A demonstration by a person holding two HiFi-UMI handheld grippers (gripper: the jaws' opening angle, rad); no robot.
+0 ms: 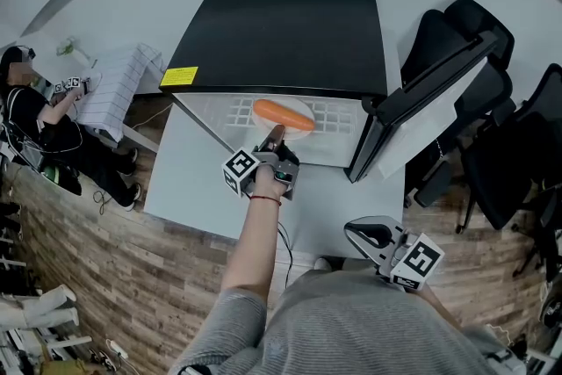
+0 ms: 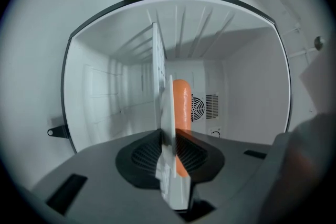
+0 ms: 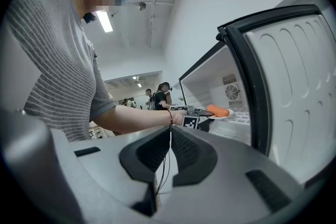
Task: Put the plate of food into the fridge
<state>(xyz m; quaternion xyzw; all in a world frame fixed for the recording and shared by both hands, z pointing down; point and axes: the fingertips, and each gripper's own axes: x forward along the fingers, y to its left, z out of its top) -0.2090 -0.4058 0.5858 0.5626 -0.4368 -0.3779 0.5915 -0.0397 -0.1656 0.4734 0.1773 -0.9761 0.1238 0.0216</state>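
Left claw (image 2: pixel 171 157) clamped on the plate (image 2: pixel 169 113) – already inside the fridge (image 2: pixel 247 92) – only setting down and release remain; right claw (image 3: pixel 169 139) closed, empty.

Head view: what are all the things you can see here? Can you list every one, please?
fridge: one, black top and white inside, in the middle, open
door: one, black edge, swung open at the fridge's right
shelf: one, white wire, inside the fridge
plate: one, white, inside the fridge above the shelf
food: one long piece, orange, on the plate
sticker: one, yellow, on a corner of the fridge top
chairs: at least two, black, right of the fridge
other person: one, dark clothes, far left
floor: brown wood, all round
left gripper: one, grey, shut on the plate's rim
right gripper: one, grey, shut and empty, low near the person's body
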